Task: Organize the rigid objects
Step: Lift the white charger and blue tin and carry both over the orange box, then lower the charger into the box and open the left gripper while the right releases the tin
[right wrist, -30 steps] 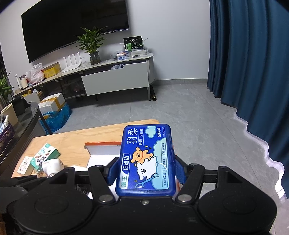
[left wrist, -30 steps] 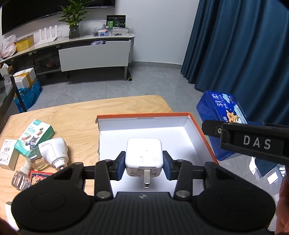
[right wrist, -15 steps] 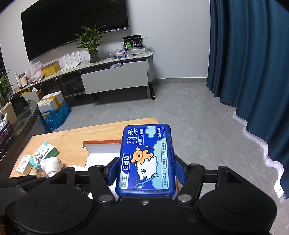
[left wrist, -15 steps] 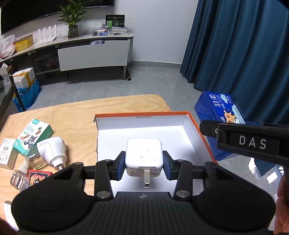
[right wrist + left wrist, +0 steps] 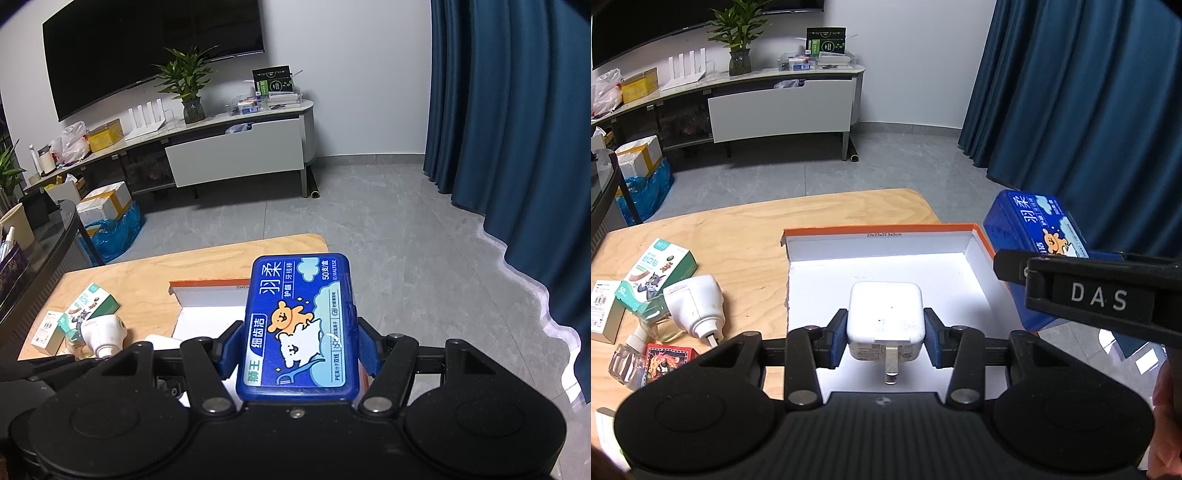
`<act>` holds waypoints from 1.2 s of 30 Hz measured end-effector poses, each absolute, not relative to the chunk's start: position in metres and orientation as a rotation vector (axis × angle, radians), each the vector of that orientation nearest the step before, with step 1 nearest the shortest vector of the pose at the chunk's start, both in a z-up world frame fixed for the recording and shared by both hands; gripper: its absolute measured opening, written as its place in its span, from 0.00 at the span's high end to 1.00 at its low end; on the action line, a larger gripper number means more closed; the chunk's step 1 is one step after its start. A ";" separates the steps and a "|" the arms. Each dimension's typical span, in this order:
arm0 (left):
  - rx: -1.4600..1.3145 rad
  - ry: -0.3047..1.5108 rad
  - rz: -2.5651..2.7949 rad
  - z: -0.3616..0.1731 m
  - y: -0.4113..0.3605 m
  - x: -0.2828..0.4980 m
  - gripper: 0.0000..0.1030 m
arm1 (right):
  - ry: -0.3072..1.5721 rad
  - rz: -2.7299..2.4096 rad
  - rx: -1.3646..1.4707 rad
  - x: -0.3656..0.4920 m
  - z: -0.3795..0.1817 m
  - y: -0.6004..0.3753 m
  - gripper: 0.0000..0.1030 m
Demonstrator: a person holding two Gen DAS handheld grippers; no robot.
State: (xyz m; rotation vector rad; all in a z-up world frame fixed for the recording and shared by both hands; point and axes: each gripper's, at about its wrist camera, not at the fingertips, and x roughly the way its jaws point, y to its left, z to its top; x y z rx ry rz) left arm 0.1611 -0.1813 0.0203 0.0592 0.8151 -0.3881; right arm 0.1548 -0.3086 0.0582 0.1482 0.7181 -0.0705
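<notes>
Over white box (image 5: pixel 827 284): charger (image 5: pixel 884 317) clamped, prong toward camera.

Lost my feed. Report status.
Left tongs shut on white charger over orange box. Right tongs shut on blue floss case. Nothing blocking.

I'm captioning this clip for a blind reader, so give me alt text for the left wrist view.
The left claw grips a white plug-in charger above an open, white-lined box with orange edges on a wooden table. At right, the right claw holds a blue floss-pick case; small packages and a white plug-in device lie at left.
</notes>
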 end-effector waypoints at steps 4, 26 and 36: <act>0.059 0.819 -0.387 0.019 -0.181 0.162 0.58 | 0.721 -0.073 0.148 0.155 0.058 -0.309 0.27; 0.070 0.822 -0.383 0.019 -0.184 0.164 0.58 | 0.763 -0.106 0.147 0.165 0.048 -0.310 0.27; 0.065 0.818 -0.389 0.019 -0.186 0.167 0.59 | 0.781 -0.108 0.156 0.171 0.043 -0.311 0.27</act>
